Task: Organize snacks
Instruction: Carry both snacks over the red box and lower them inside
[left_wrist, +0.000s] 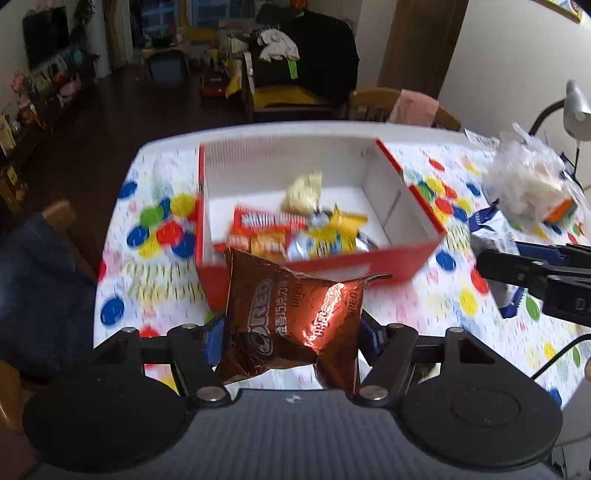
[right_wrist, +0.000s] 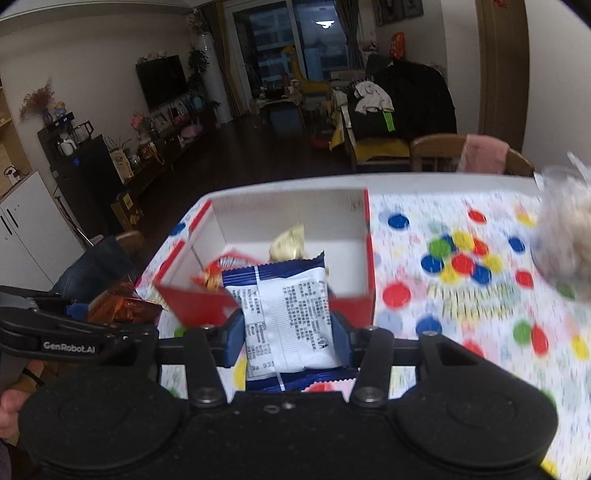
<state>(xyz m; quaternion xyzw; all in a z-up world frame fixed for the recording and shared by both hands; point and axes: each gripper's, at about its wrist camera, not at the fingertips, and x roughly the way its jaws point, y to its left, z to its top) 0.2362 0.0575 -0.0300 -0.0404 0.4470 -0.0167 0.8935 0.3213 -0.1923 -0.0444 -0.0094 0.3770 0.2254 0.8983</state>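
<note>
Gripping a brown Oreo packet (left_wrist: 295, 325), the left gripper (left_wrist: 291, 332) hovers just short of the red box (left_wrist: 369, 264); the right gripper (right_wrist: 290, 328) pinches a white-and-blue packet (right_wrist: 286, 314) at the box's near wall. Either slippery wrapper could slide free or snag that wall. Beyond, inside the box, snacks (left_wrist: 295, 229) lie piled, though they are blurred.

The left gripper (left_wrist: 291, 328) has both fingers pressed against a brown Oreo packet (left_wrist: 295, 314). The right gripper (right_wrist: 288, 328), at its 3 o'clock, clamps a blue-and-white snack packet (right_wrist: 286, 317).
</note>
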